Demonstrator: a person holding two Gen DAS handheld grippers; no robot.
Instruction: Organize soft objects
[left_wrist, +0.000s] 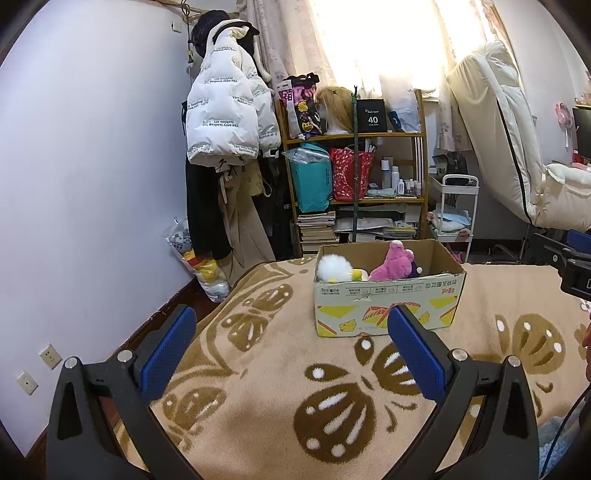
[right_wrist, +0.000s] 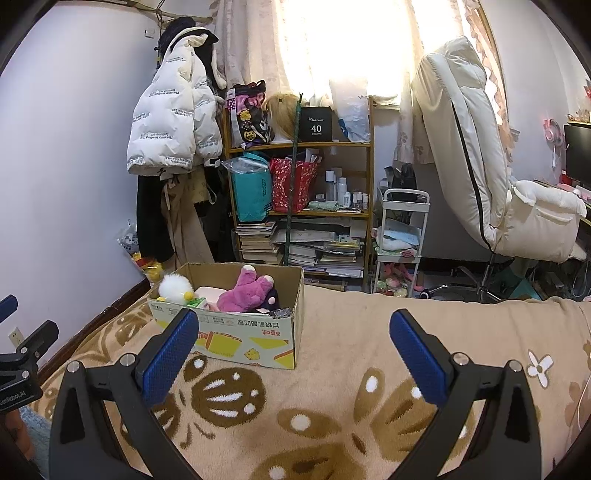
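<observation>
A cardboard box (left_wrist: 388, 306) stands on the beige patterned blanket (left_wrist: 280, 387). It holds a pink plush toy (left_wrist: 393, 262), a white fluffy toy (left_wrist: 332, 267) and a dark toy, mostly hidden. The same box (right_wrist: 236, 332), pink plush (right_wrist: 245, 293) and white fluffy toy (right_wrist: 175, 287) show in the right wrist view. My left gripper (left_wrist: 291, 332) is open and empty, a little short of the box. My right gripper (right_wrist: 293, 334) is open and empty, with the box ahead to its left.
A wooden shelf (left_wrist: 352, 184) with bags, books and bottles stands behind the bed. Coats (left_wrist: 221, 110) hang on the left wall. A white cart (right_wrist: 400, 240) and a cream recliner chair (right_wrist: 498, 177) stand to the right.
</observation>
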